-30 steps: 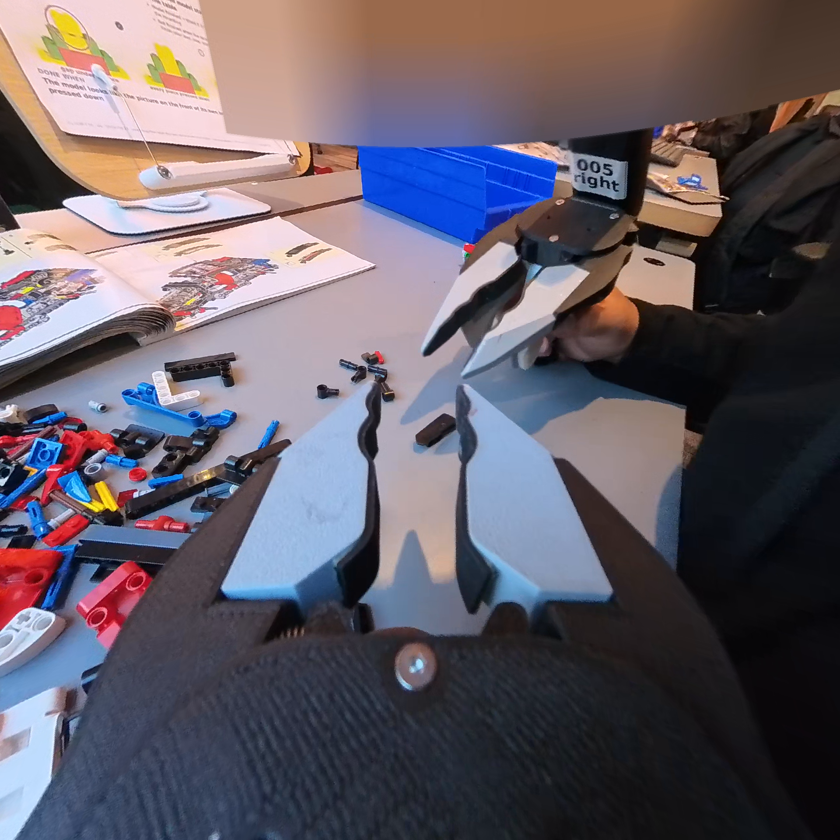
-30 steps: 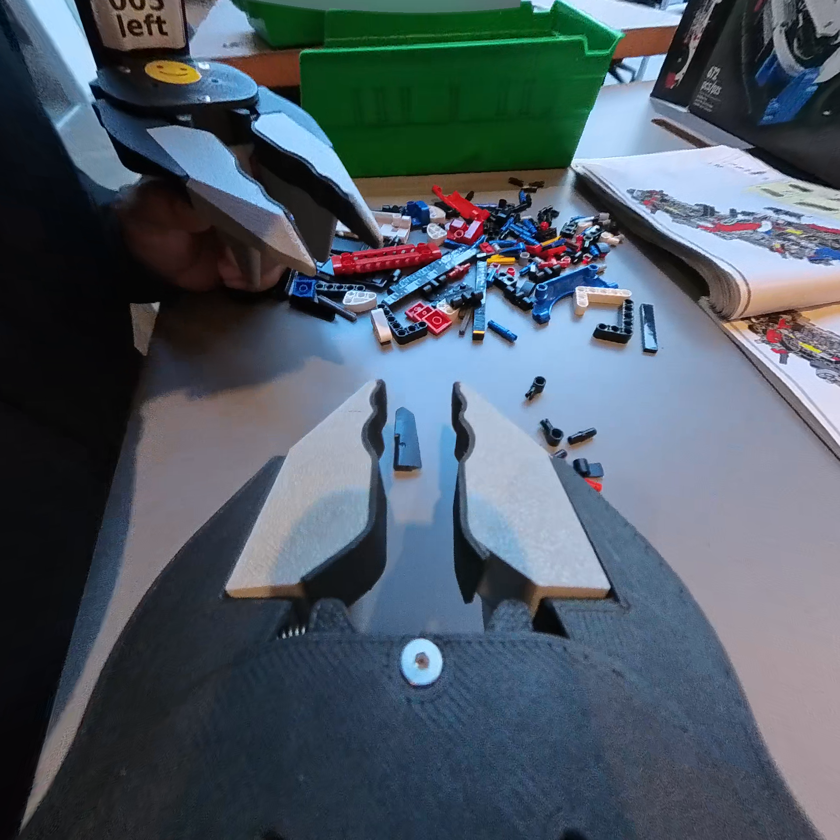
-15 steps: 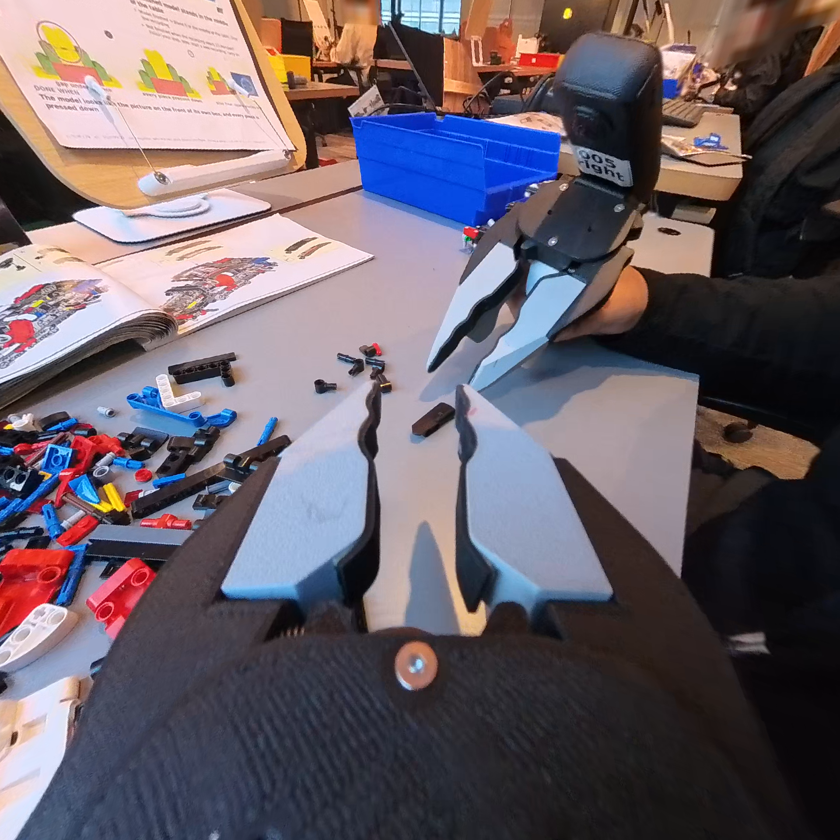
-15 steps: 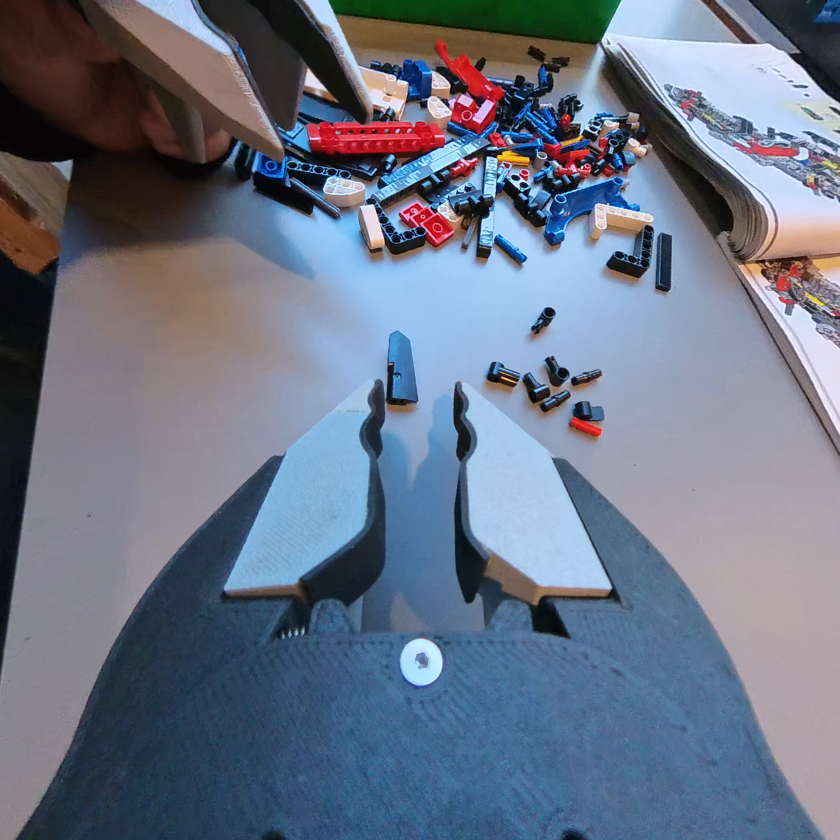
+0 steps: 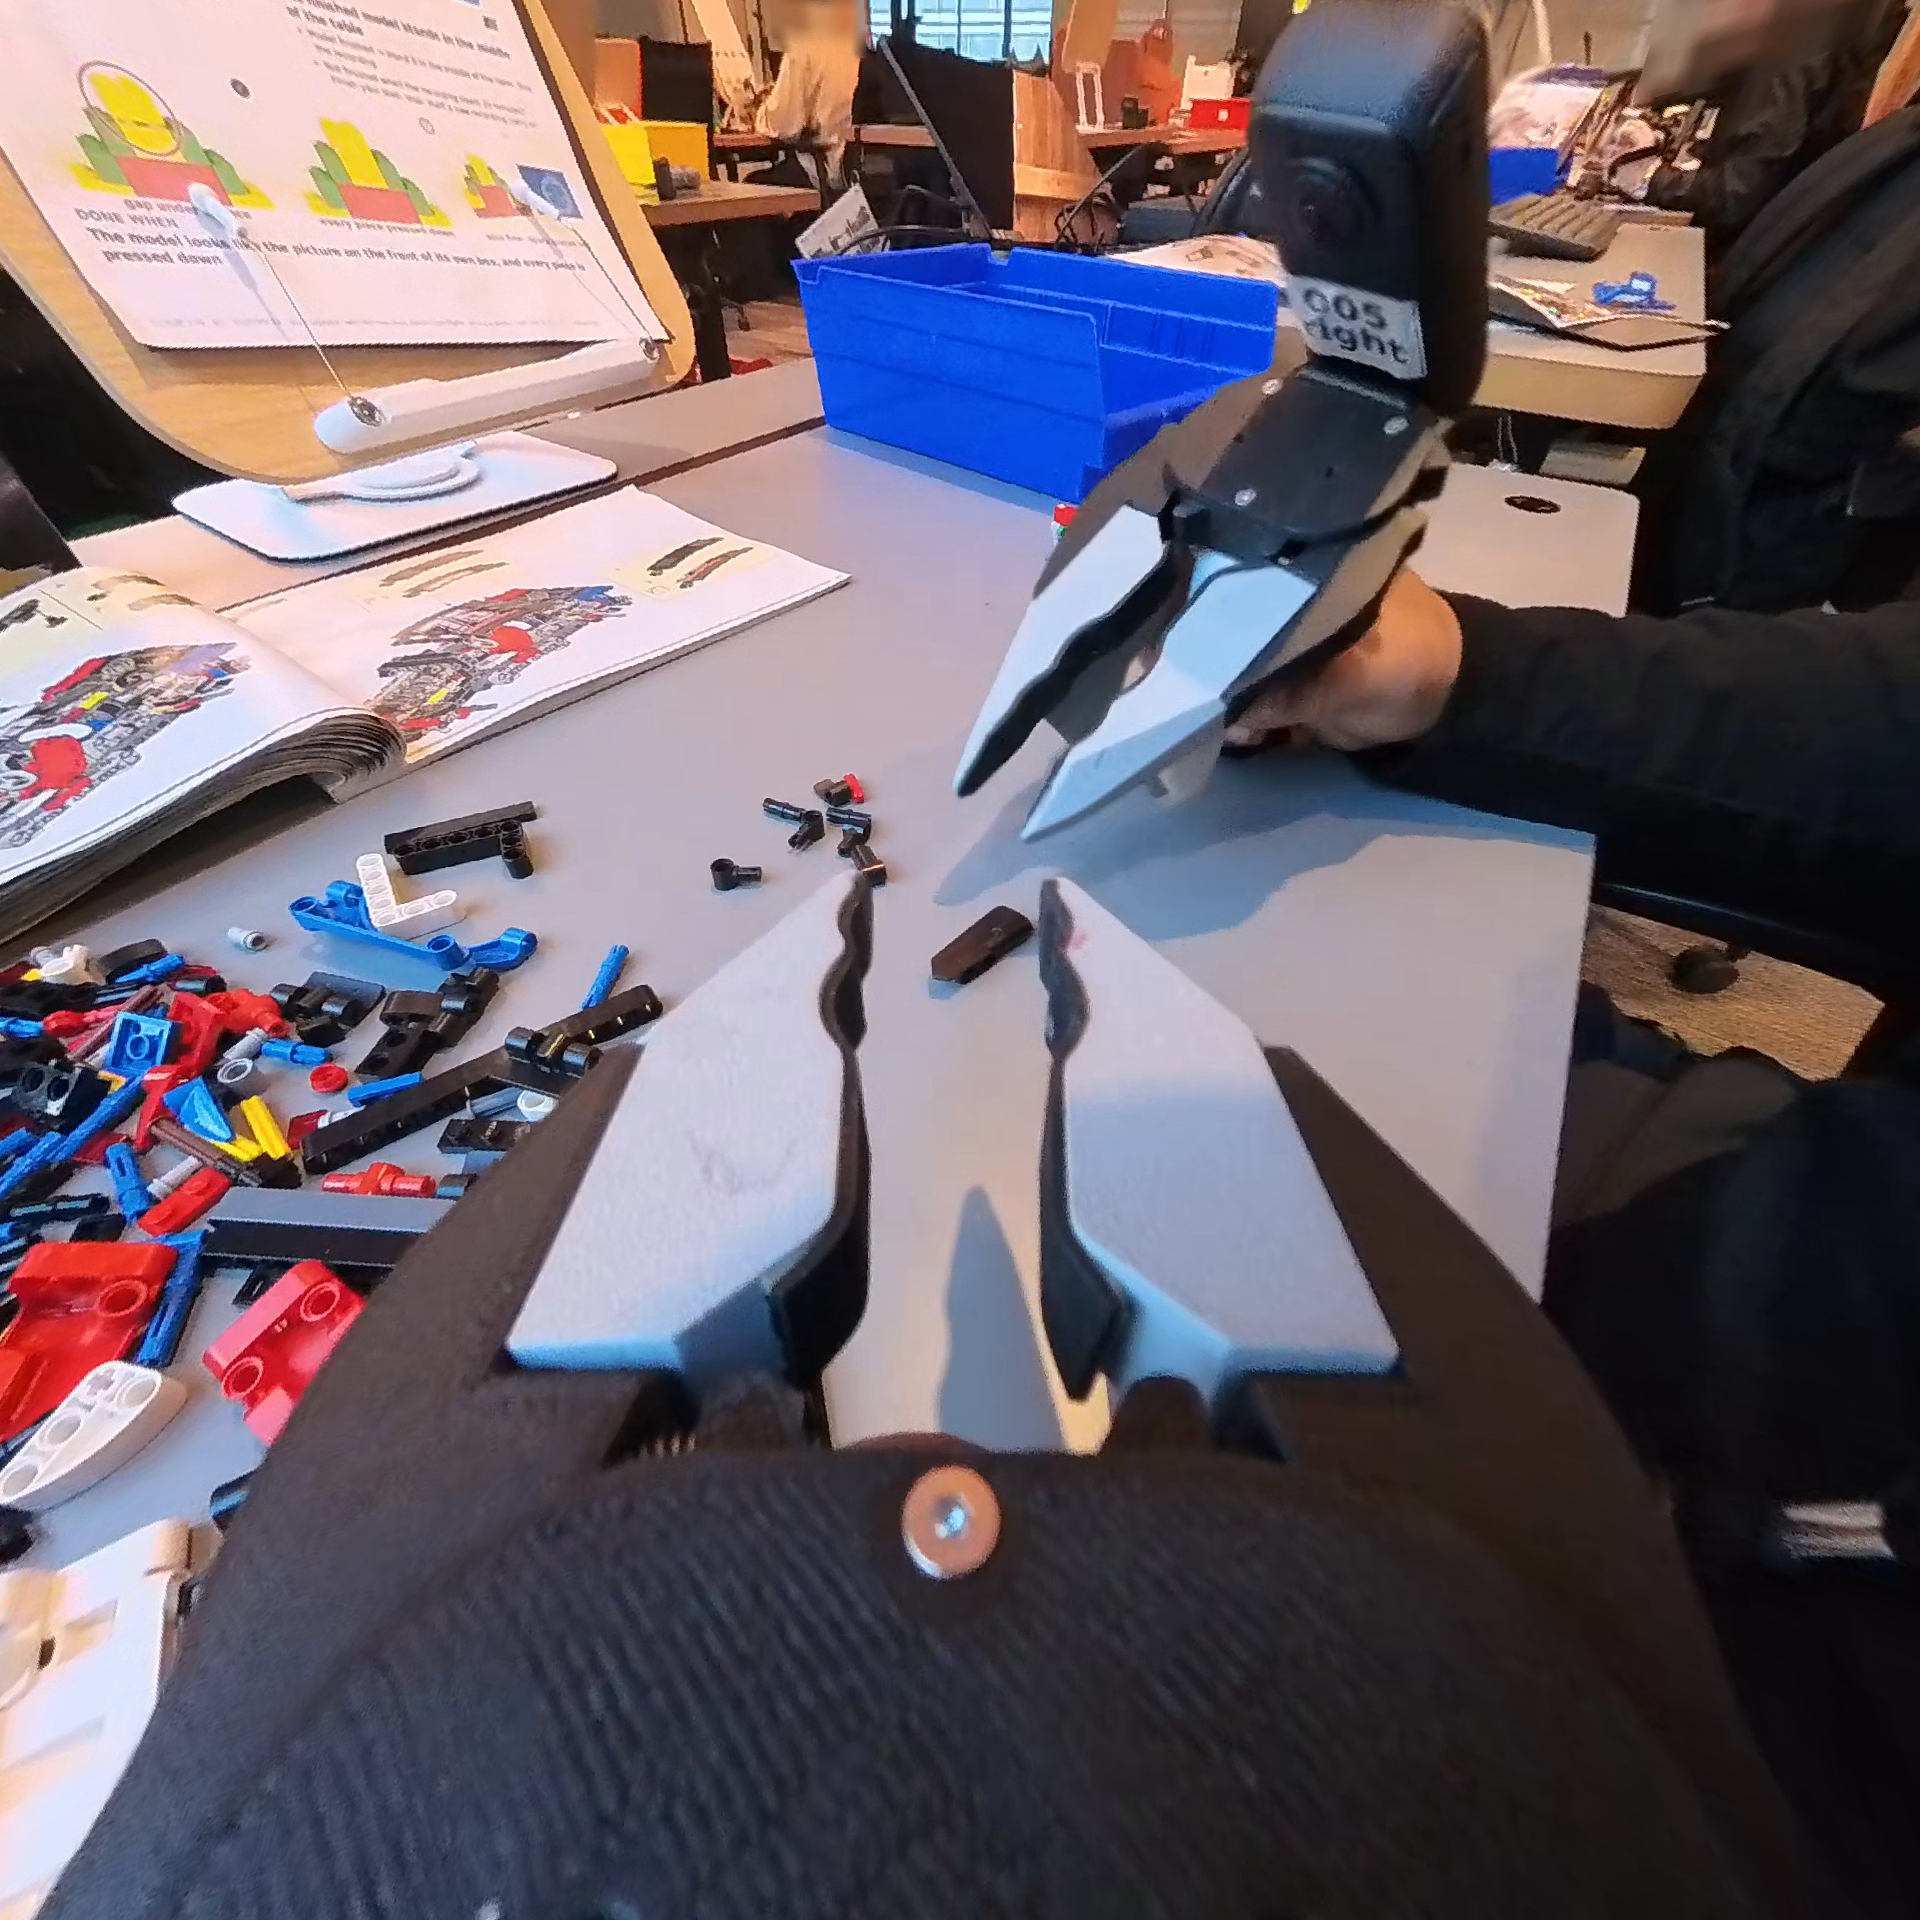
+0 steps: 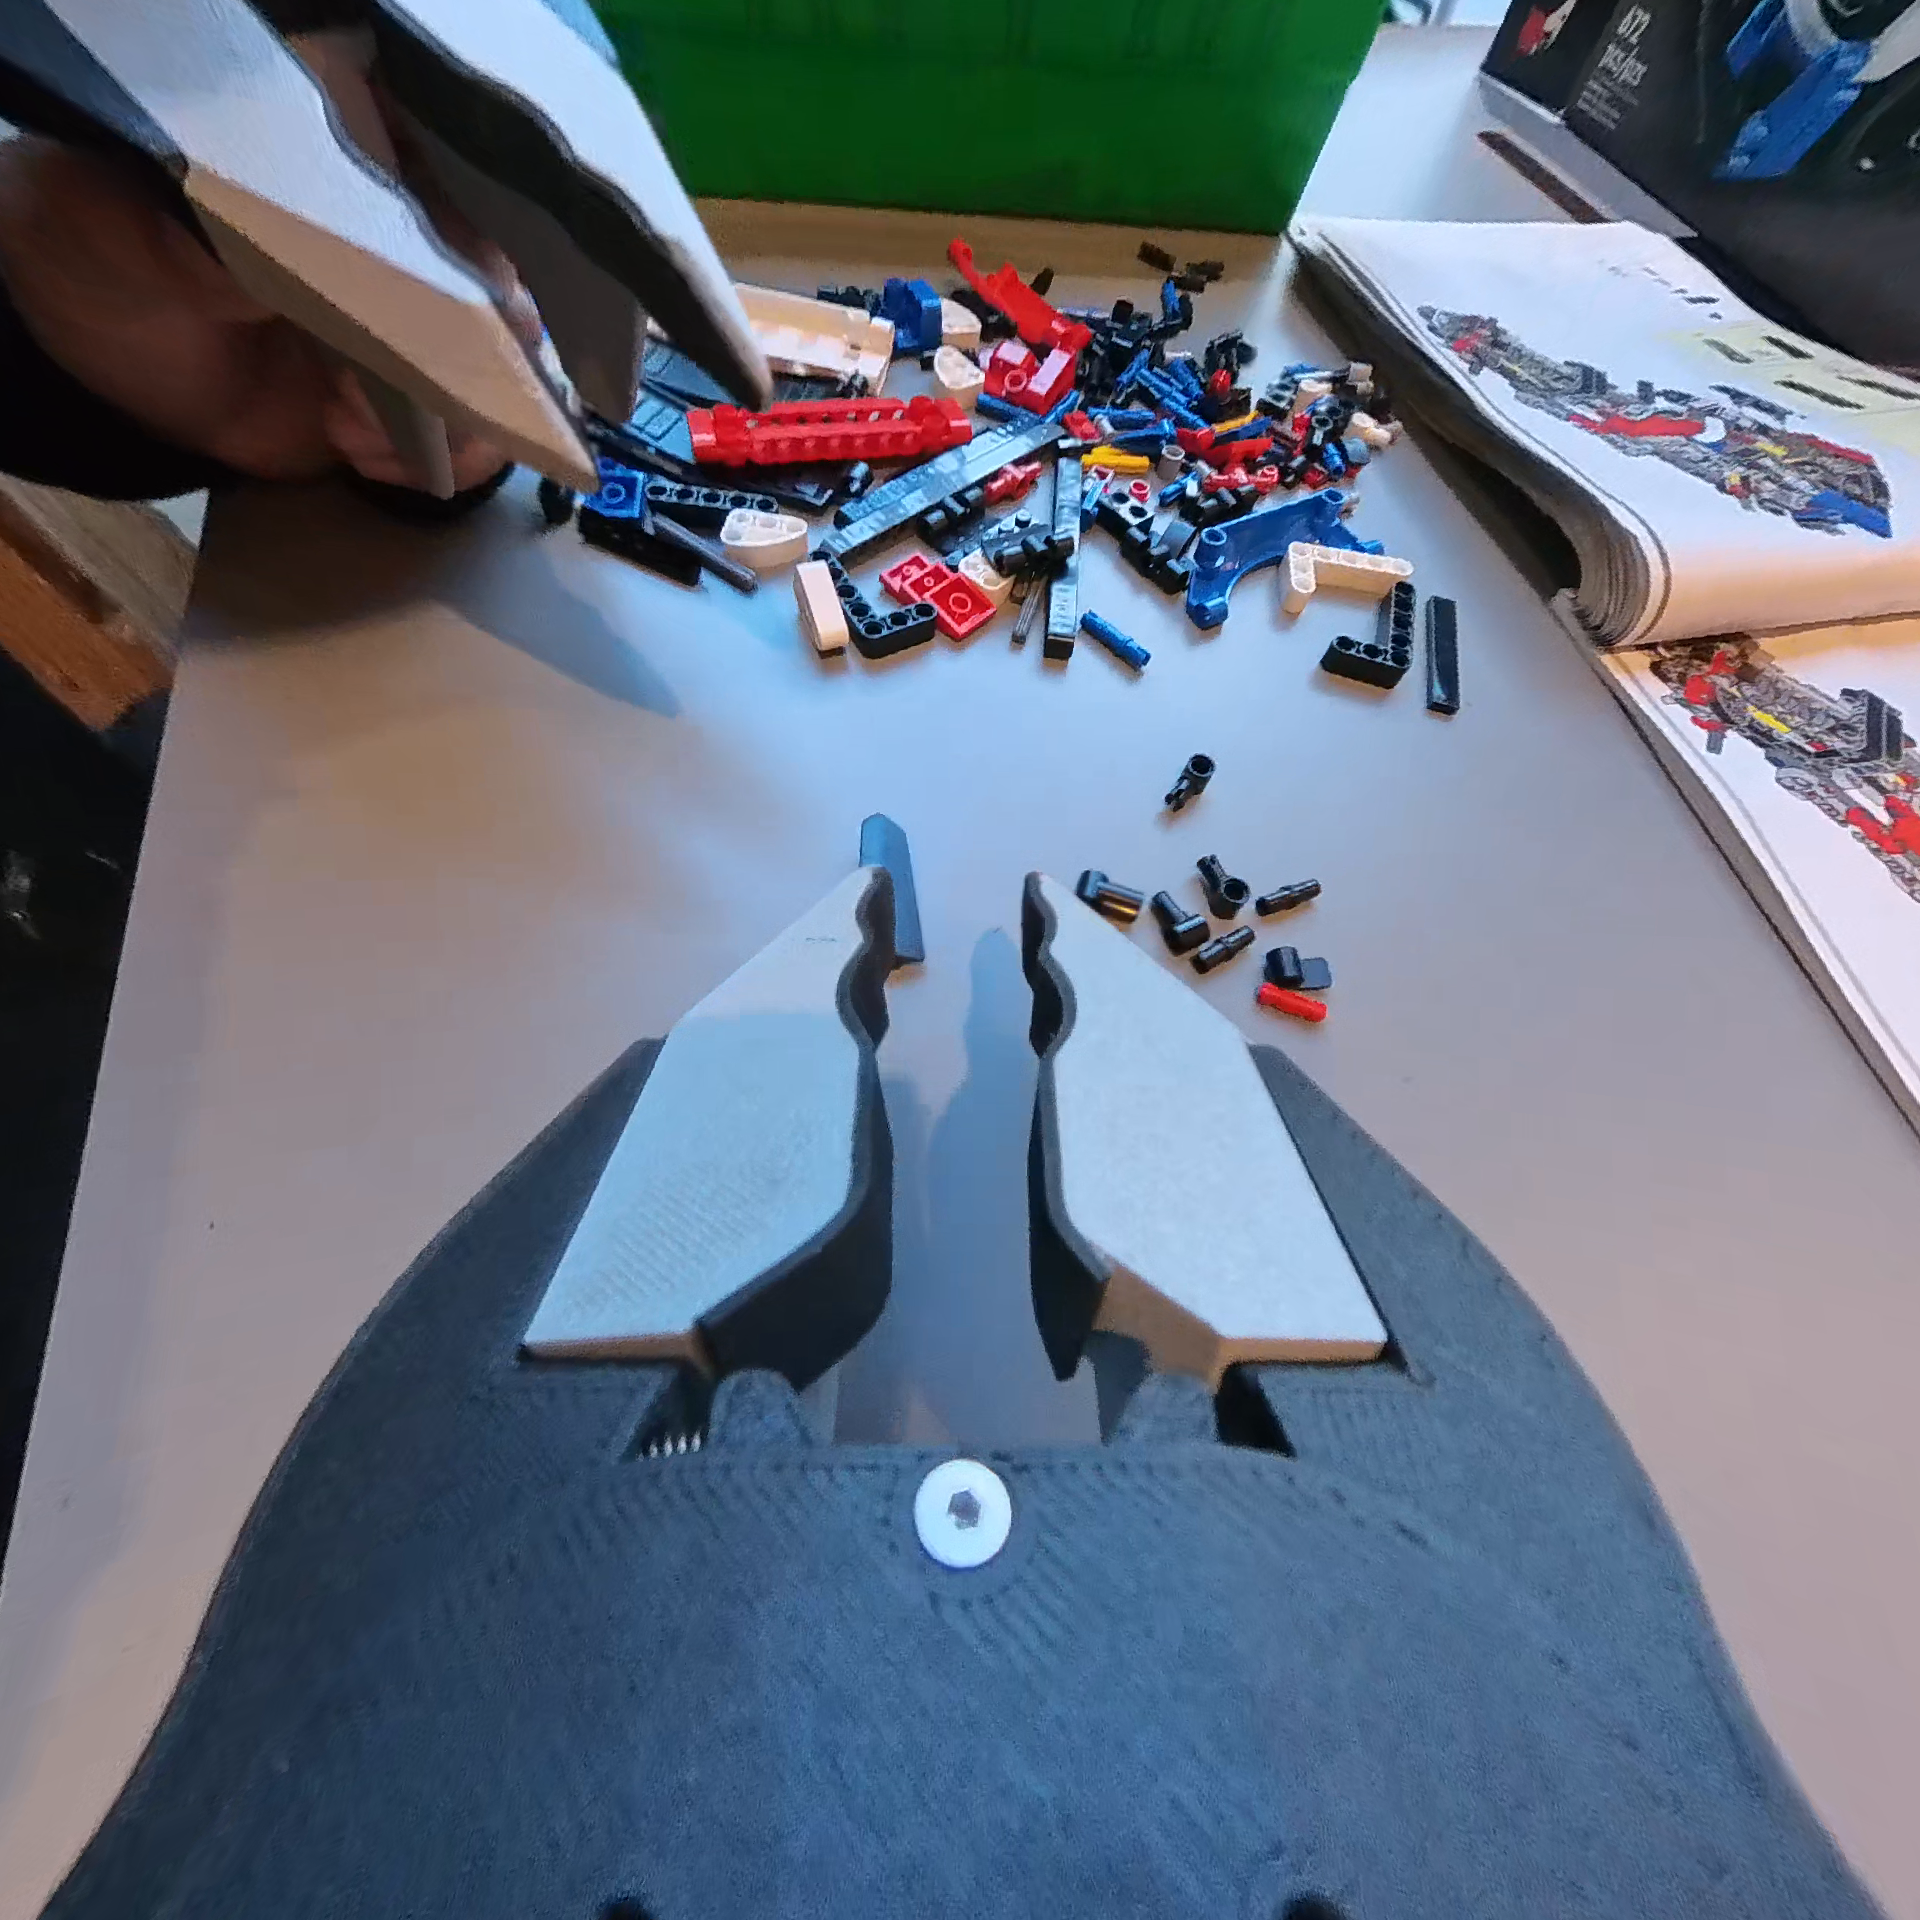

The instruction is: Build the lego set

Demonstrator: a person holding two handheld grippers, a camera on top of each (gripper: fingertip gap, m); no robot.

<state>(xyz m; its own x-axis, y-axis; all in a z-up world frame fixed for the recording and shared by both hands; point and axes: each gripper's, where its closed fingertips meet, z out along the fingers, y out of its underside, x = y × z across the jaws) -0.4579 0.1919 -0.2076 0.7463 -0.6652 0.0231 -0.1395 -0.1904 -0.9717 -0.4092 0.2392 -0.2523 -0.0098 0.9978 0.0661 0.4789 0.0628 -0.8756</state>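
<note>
A small black slanted piece (image 5: 982,940) lies alone on the grey table (image 5: 1299,987). My left gripper (image 5: 954,894) is open and empty, with the piece just beyond and between its fingertips. My right gripper (image 6: 956,883) is open and empty above the table. In the right wrist view the black piece (image 6: 891,883) lies beside its left fingertip, partly hidden by it. The right gripper (image 5: 1003,808) also shows in the left wrist view, held by a hand, tips pointing down at the table. The left gripper (image 6: 670,436) shows at the right wrist view's top left, over the pile's edge.
A pile of red, blue, black and white pieces (image 6: 1039,468) lies on the table, also in the left wrist view (image 5: 156,1091). Small black pins (image 6: 1205,920) and a red pin (image 6: 1288,1003) lie near the right gripper. An open booklet (image 6: 1662,447), a green bin (image 6: 987,94) and a blue bin (image 5: 1018,353) border the area. The tips of one gripper are about 9 cm away from the tips of the other. My left tips are about 15 cm from the red pin (image 6: 1288,1003), my right tips only 7 cm. The left camera catches it too, in the left wrist view (image 5: 855,789).
The right gripper has drawn back and shifted right, so the black piece went from between its tips to beside its left fingertip. The piece has stayed on the table. Both stay open.
</note>
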